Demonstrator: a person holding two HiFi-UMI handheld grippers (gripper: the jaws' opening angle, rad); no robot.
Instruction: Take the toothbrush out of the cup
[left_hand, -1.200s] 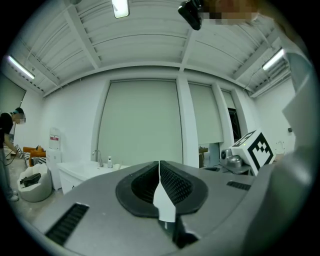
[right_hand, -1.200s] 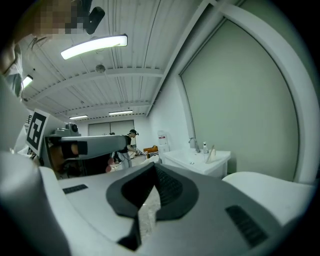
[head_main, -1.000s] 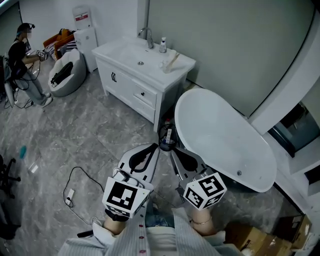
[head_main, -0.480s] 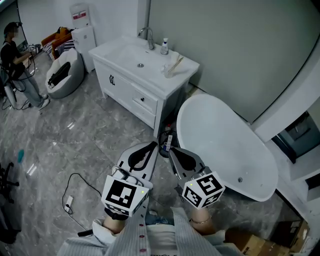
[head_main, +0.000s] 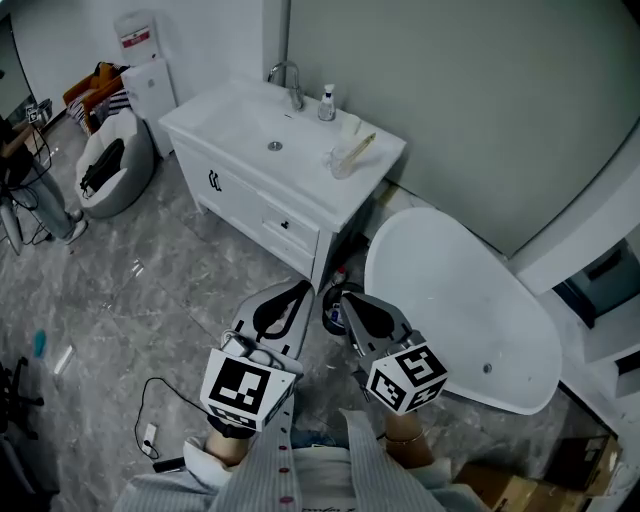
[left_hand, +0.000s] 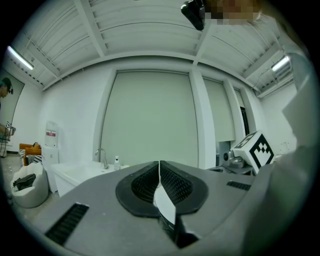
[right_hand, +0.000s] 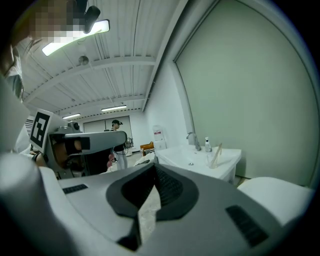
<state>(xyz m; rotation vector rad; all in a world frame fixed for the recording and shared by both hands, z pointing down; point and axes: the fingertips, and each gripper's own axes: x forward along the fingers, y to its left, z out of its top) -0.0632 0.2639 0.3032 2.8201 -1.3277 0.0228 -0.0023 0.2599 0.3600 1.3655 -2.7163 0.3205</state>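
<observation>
A clear cup (head_main: 342, 163) stands on the right end of the white vanity top (head_main: 240, 125), and a pale toothbrush (head_main: 358, 147) leans out of it to the right. In the right gripper view the cup (right_hand: 214, 160) and toothbrush (right_hand: 217, 151) show small, far ahead on the vanity. My left gripper (head_main: 298, 290) and right gripper (head_main: 346, 297) are held side by side over the floor, well short of the vanity. Both are shut and empty, the left gripper (left_hand: 159, 164) and the right gripper (right_hand: 154, 168) each with jaws together.
A faucet (head_main: 288, 80) and a soap bottle (head_main: 326, 103) stand at the back of the sink. A white bathtub (head_main: 470, 320) lies to the right, with a dark bin (head_main: 333, 312) between it and the vanity. A cable (head_main: 150, 405) trails on the floor at left.
Both grippers have moved forward across the floor toward the vanity. The vanity and bathtub have slid lower and nearer in the head view. The person at the far left has almost left the frame.
</observation>
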